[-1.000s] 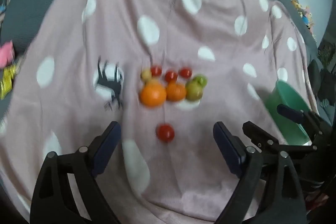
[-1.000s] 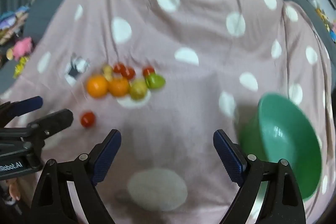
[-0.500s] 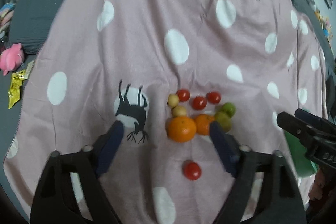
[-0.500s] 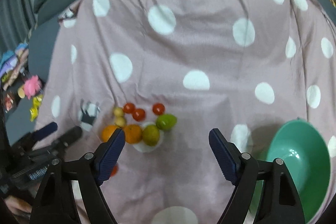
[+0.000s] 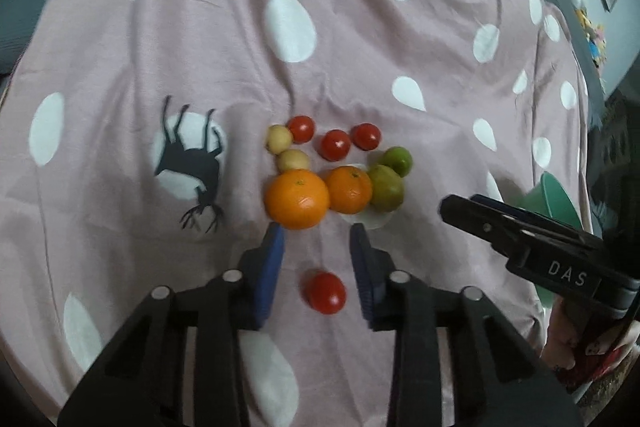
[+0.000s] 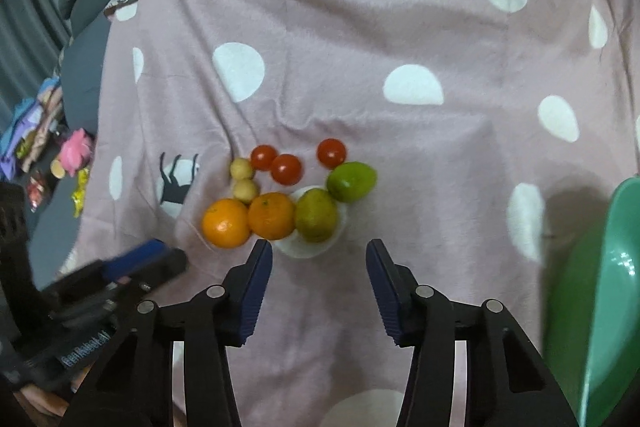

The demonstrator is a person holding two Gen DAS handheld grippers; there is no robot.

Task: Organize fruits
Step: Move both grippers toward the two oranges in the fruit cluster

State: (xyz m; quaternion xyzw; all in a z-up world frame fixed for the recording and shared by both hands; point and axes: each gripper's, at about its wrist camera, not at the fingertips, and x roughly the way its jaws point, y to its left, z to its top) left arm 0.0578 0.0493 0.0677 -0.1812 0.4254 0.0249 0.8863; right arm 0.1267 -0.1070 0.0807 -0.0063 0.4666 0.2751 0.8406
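The left gripper (image 5: 316,239) sits low in the centre of the left wrist view, its jaws partly open and apart from the lone tomato (image 5: 325,292) that lies on the cloth (image 5: 240,75) between its blue pads (image 5: 272,269); nothing is gripped yet, and the straddling pose looks like a line-up for a pinch on that stray fruit. Just above the fingertips, mid-frame, the rest of the fruit lies in a tight cluster: a big orange (image 5: 297,198) touching a smaller orange (image 5: 349,189), which touches a green fruit (image 5: 385,188), with a lime (image 5: 397,160) just above that. Behind them sit three more tomatoes (image 5: 335,145) and two small yellow fruits (image 5: 285,149). The lone tomato is the only piece away from the group, which is probably why it is taken first. The right gripper (image 6: 316,251), low centre of its own view, holds nothing and its jaws stand wide, aimed at the cloth just below the green fruit (image 6: 316,214); it seems to be waiting its turn. The bowl (image 6: 600,291) stands at the right edge of that view, well apart from the fruit, and is the likely place to put it, though no fruit can be seen in the part that shows. A soft tomato on loose cloth calls for a gentle close, or it may roll or bruise.
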